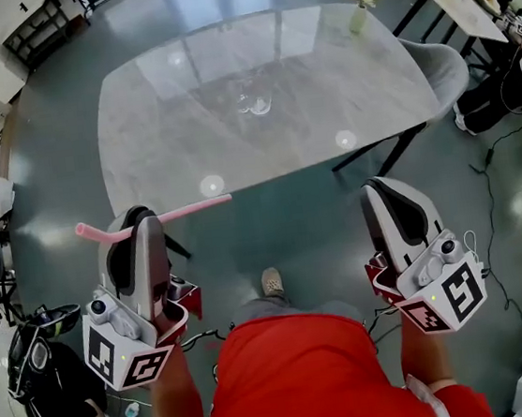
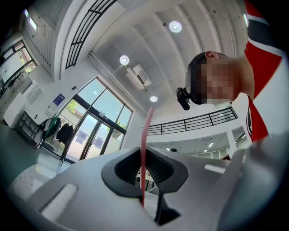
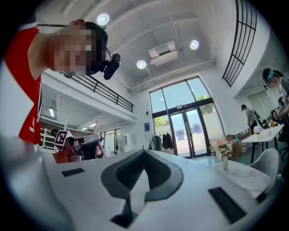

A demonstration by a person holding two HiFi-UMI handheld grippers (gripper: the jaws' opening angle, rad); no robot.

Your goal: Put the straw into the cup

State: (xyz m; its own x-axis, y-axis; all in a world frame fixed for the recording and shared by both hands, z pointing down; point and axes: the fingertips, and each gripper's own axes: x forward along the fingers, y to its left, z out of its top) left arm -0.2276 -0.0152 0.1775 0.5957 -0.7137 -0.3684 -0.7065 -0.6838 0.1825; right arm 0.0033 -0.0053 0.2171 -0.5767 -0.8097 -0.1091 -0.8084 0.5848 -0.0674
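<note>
Your left gripper (image 1: 138, 225) clamps the pink straw (image 1: 195, 206); your right gripper (image 1: 381, 190) sits closed and empty. The cup (image 1: 256, 103), apparently clear glass, stands mid-tabletop (image 1: 165, 120), well apart. Next, carry the straw over and upend it.

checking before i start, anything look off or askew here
Nothing spilled or damaged. The pink straw lies crosswise in the left gripper, sticking out both sides; the glass cup stands well away on the table.

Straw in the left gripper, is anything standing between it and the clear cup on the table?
Nothing visible does. The left gripper clamps the straw by the near edge of the table; only bare tabletop lies between it and the cup. The flower vase stands far right, off that path.
</note>
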